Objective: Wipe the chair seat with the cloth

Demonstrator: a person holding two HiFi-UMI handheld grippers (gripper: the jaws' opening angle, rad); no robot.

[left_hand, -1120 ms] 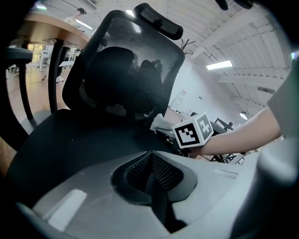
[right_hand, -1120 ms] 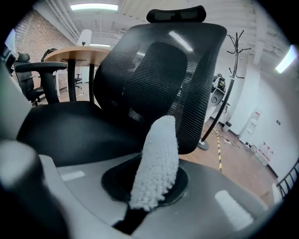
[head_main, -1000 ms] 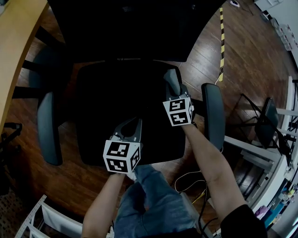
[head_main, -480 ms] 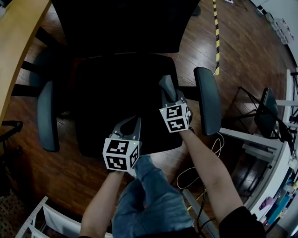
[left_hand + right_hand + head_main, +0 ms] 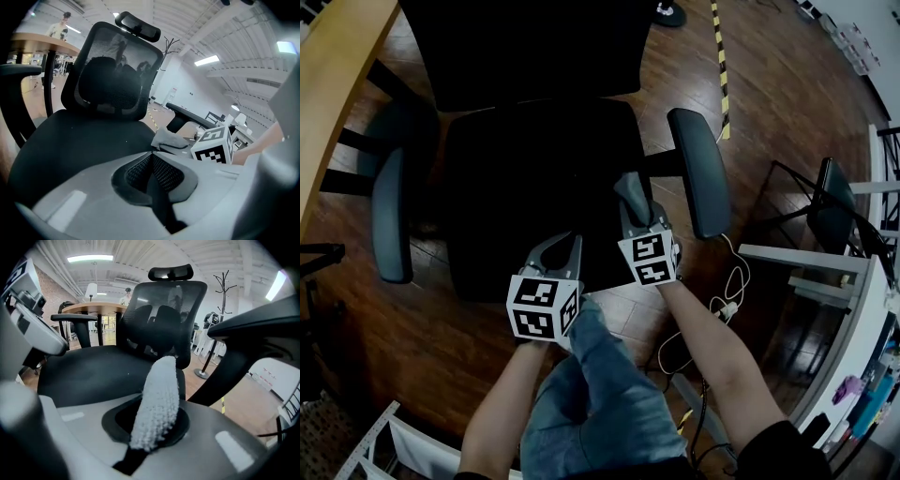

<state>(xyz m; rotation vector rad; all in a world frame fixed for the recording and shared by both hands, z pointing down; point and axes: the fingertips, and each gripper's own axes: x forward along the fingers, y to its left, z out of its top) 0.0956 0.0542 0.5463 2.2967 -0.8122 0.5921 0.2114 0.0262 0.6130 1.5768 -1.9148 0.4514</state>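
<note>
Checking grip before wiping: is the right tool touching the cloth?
Touching. Right gripper view shows the right tool clamped on the cloth.

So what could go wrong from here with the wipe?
The cloth stands bunched in a narrow roll in the right gripper, so little of it may meet the seat and the jaws could scrape the fabric. That gripper sits near the right armrest; a wide stroke might knock it. The left gripper is shut on nothing, so the seat may swivel unbraced.
</note>
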